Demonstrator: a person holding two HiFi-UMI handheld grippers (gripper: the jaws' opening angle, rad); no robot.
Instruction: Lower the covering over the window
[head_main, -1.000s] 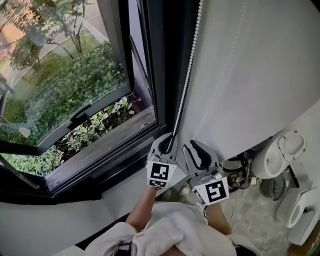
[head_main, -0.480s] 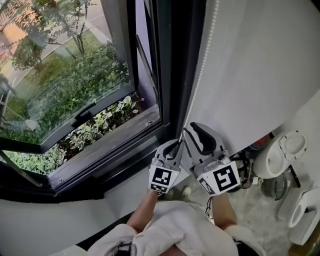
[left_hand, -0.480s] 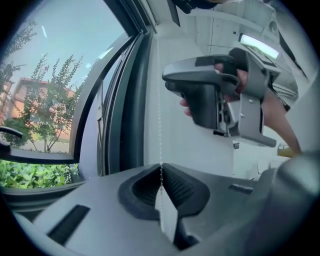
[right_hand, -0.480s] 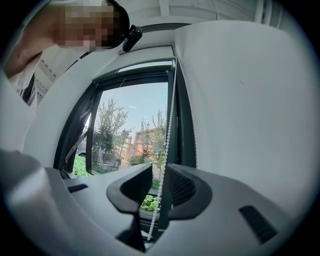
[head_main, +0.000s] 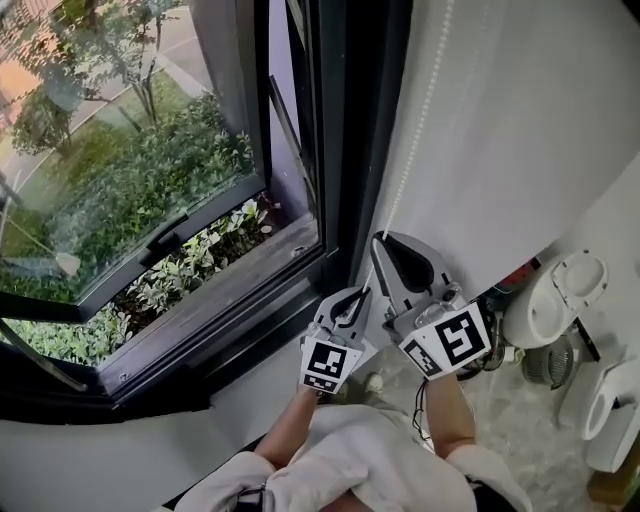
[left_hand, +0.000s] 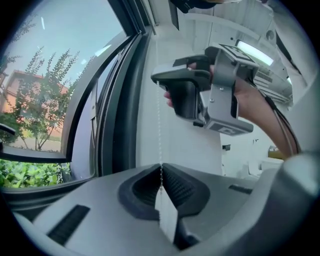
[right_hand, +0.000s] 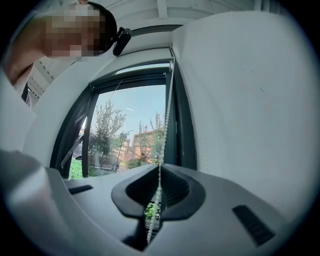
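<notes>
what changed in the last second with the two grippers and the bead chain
The right gripper rose along the bead chain to a spot above the left gripper. Its jaws have just been closing and now pinch the chain. The left gripper kept its grip on the chain lower down. The window remains uncovered.

place: indoor room, likely a home | cues: dark-framed window (head_main: 335, 150), white blind (head_main: 520, 120), small appliances (head_main: 555, 310), shrubs (head_main: 130, 190) outside
</notes>
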